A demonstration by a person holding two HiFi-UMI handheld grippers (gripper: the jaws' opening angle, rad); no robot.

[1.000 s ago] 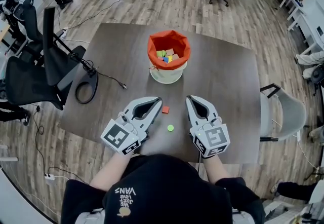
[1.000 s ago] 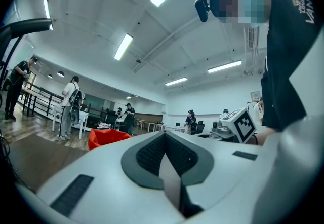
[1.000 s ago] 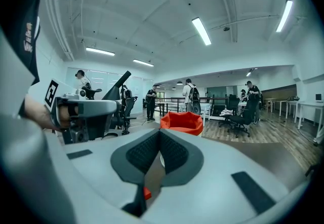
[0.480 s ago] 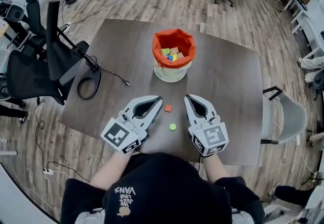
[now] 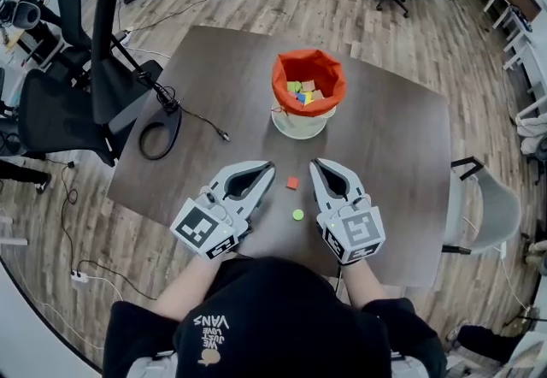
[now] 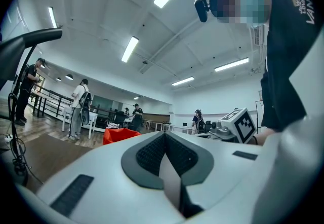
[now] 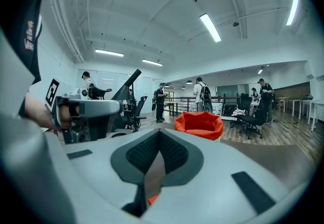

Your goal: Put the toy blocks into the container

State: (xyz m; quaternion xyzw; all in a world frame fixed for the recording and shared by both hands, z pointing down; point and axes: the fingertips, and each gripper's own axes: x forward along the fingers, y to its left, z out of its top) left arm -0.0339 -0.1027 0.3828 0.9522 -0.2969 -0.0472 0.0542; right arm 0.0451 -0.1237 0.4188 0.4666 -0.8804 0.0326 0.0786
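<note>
Near the table's (image 5: 385,154) near edge, left gripper (image 5: 270,168) and right gripper (image 5: 314,164) are pointing far, closed, empty; red block (image 5: 292,183), green block (image 5: 297,215) lying between.

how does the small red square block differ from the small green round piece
The small red square block has corners; the small green round piece is round. The red block lies nearer the orange-lined container, the green piece nearer the person. Both rest loose on the dark table.

Bright ceiling strip lights (image 7: 211,27), faint shadows, fisheye-warped edges, background perhaps slightly soft.
</note>
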